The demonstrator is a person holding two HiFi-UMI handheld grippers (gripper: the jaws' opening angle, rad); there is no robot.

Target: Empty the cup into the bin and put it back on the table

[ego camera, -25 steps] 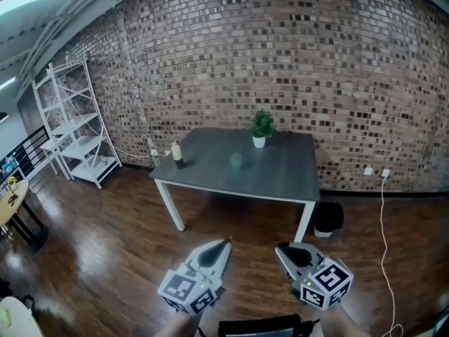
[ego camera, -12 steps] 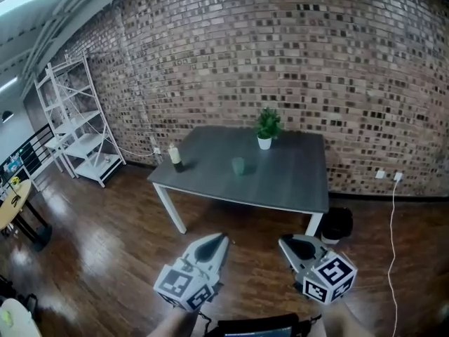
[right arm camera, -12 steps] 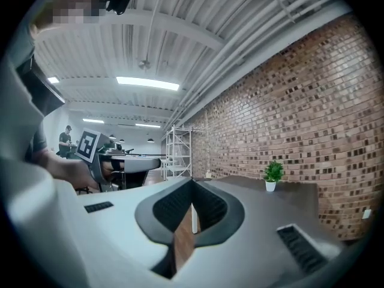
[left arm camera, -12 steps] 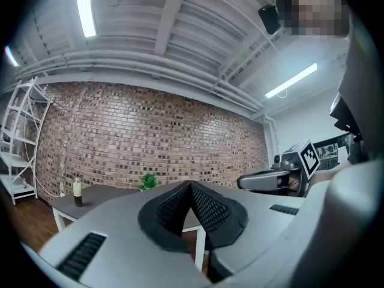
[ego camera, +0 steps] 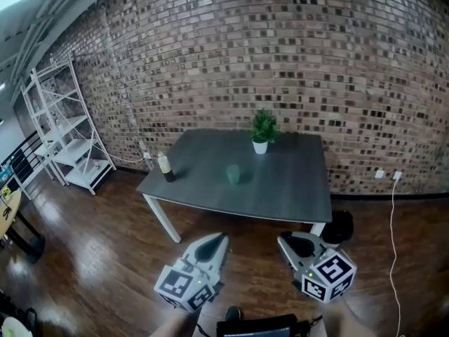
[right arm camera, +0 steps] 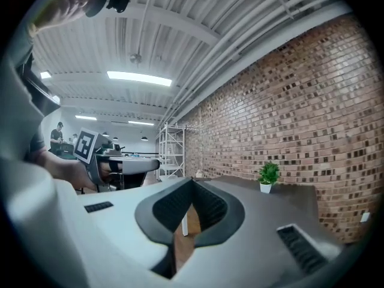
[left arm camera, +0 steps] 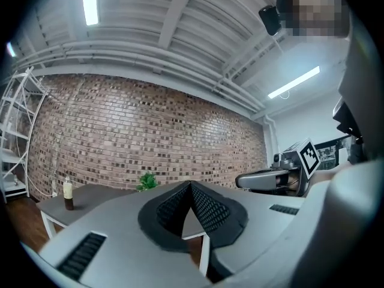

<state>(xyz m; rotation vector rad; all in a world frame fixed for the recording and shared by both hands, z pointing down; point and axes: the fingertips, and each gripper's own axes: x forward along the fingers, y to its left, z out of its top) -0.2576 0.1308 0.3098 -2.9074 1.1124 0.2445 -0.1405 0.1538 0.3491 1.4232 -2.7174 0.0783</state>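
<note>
A pale green cup (ego camera: 233, 175) stands upright near the middle of the grey table (ego camera: 280, 188). A black bin (ego camera: 341, 225) sits on the floor by the table's right front leg. My left gripper (ego camera: 220, 239) and right gripper (ego camera: 283, 243) hover side by side over the wooden floor, short of the table's front edge and well away from the cup. Both point at the table. In the left gripper view the left gripper (left arm camera: 191, 185) is shut and empty. The right gripper (right arm camera: 193, 180) in its own view is likewise shut on nothing. The cup is hidden in both gripper views.
On the table are a small potted plant (ego camera: 262, 132) at the back and a brown bottle (ego camera: 165, 168) at its left edge. White shelving (ego camera: 63, 128) stands against the brick wall at the left. A white cable (ego camera: 393, 216) hangs from a wall socket at the right.
The table, cup and bin have come nearer and grown in the head view. Both grippers kept their side-by-side pose, shut, while carried forward toward the table.
</note>
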